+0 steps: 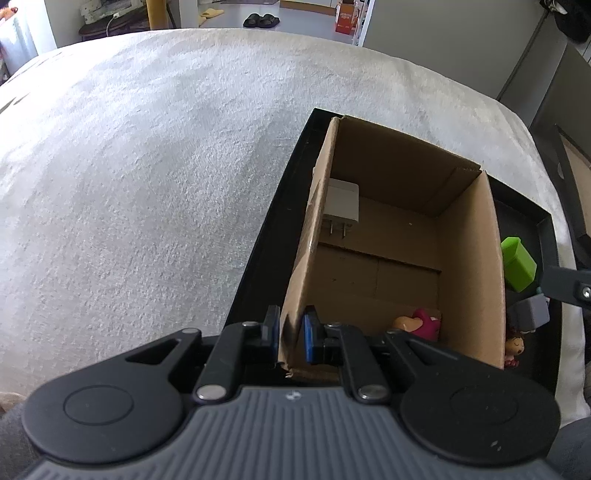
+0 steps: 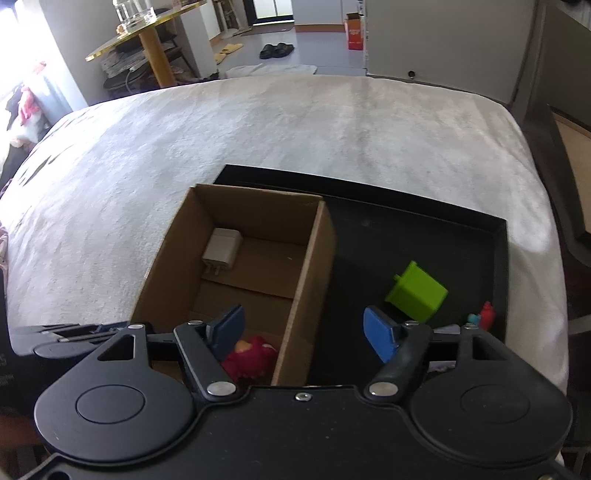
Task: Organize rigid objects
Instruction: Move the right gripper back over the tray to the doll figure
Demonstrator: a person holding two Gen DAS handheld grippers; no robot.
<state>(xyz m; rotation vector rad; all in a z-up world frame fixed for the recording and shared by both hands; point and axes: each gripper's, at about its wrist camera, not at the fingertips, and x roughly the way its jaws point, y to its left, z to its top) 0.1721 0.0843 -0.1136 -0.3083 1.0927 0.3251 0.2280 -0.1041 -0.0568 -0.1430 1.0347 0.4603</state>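
A brown cardboard box (image 1: 469, 266) (image 2: 314, 258) stands in a black tray (image 1: 266, 236) (image 2: 443, 236) on a white cloth. Inside it lie a white charger plug (image 1: 341, 206) (image 2: 221, 248) and a pink toy figure (image 1: 421, 325) (image 2: 251, 358). My left gripper (image 1: 291, 338) is shut on the box's left wall near its front corner. My right gripper (image 2: 303, 332) is open, one finger over the box, the other over the tray. A green block (image 1: 517, 264) (image 2: 417, 291), a grey block (image 1: 532, 314) and a small doll (image 1: 514, 347) lie in the tray right of the box.
A small red and teal toy (image 2: 484, 315) lies at the tray's right wall. The white cloth (image 1: 147, 177) (image 2: 295, 125) covers the whole surface around the tray. Beyond it are a yellow table (image 2: 147, 33), slippers (image 2: 276, 50) and an orange box (image 2: 355, 33) on the floor.
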